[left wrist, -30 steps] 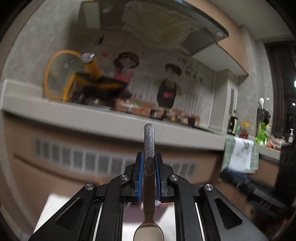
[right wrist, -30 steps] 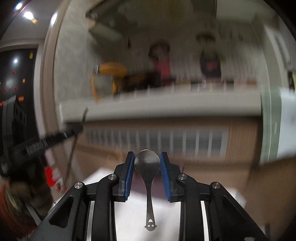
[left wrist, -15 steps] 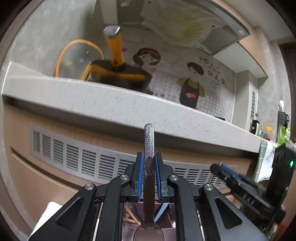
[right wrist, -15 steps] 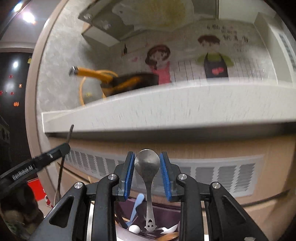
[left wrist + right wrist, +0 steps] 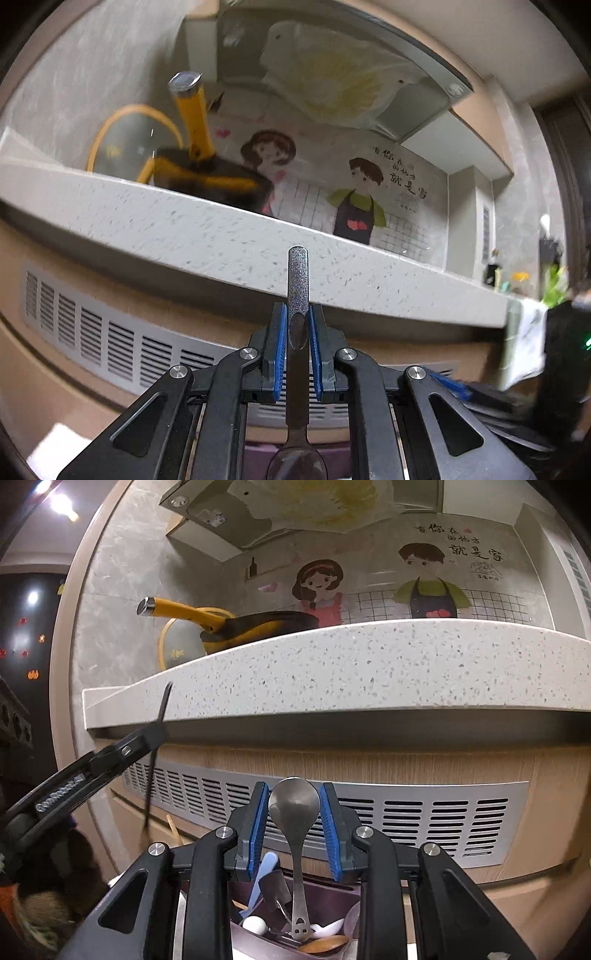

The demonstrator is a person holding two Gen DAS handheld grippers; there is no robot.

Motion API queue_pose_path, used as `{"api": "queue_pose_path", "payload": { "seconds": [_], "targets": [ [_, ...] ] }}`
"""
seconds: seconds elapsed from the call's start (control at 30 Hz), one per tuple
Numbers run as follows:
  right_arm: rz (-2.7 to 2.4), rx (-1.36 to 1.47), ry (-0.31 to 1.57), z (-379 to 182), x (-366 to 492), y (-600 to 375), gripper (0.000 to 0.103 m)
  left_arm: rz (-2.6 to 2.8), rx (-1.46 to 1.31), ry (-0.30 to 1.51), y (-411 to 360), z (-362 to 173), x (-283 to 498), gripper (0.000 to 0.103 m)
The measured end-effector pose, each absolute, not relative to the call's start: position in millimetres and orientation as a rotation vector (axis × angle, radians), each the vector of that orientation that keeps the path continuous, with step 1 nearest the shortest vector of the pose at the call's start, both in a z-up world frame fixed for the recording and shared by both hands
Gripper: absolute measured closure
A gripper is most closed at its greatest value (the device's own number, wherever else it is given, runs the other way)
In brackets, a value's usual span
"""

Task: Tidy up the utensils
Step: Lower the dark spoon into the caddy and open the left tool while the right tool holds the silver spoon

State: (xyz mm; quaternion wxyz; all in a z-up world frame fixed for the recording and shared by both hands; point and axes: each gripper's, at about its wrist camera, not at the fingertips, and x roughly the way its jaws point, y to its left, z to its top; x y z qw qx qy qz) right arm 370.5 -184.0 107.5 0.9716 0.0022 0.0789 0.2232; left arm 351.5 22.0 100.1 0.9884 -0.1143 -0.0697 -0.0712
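My left gripper (image 5: 297, 325) is shut on the handle of a metal spoon (image 5: 297, 280). The handle sticks out forward and the bowl lies back near the camera. My right gripper (image 5: 294, 805) is shut on the bowl of a second metal spoon (image 5: 294, 801), whose handle hangs back over a purple utensil holder (image 5: 349, 891). The holder contains several spoons and a wooden piece. In the right wrist view the left gripper (image 5: 155, 734) shows at the left, its spoon seen edge-on. A strip of the purple holder (image 5: 258, 452) shows under the left fingers.
A speckled white countertop edge (image 5: 332, 672) runs across ahead, above both grippers. Below it is a cabinet front with a grey vent grille (image 5: 424, 816). A dark pan with a yellow handle (image 5: 236, 624) and a glass lid (image 5: 129, 144) stand on the counter.
Both grippers have sunk and moved toward the cabinet, each still holding its spoon. The purple holder has come into view beneath them, and the counter edge now stands higher in both views.
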Motion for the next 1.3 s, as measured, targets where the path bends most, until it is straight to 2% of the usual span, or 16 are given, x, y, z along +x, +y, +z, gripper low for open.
{"api": "queue_pose_path", "payload": {
  "seconds": [0.27, 0.53, 0.73, 0.9, 1.1, 1.3],
  "targets": [
    [0.469, 0.042, 0.19, 96, 384, -195, 0.077, -0.055, -0.043, -0.239, -10, 62, 364, 0.091],
    [0.469, 0.044, 0.238, 86, 398, -182, 0.077, -0.102, -0.065, -0.13, 2, 42, 378, 0.091],
    [0.448, 0.04, 0.285, 75, 401, -183, 0.078, -0.152, -0.172, -0.041, 32, 50, 375, 0.091],
    [0.433, 0.062, 0.316, 72, 402, -187, 0.078, -0.185, -0.335, -0.039, 56, 65, 369, 0.091],
    [0.442, 0.062, 0.324, 68, 395, -192, 0.078, -0.207, -0.373, -0.008, 57, 64, 374, 0.091],
    [0.442, 0.066, 0.334, 60, 390, -198, 0.078, -0.179, -0.406, -0.12, 51, 78, 369, 0.091]
  ]
}}
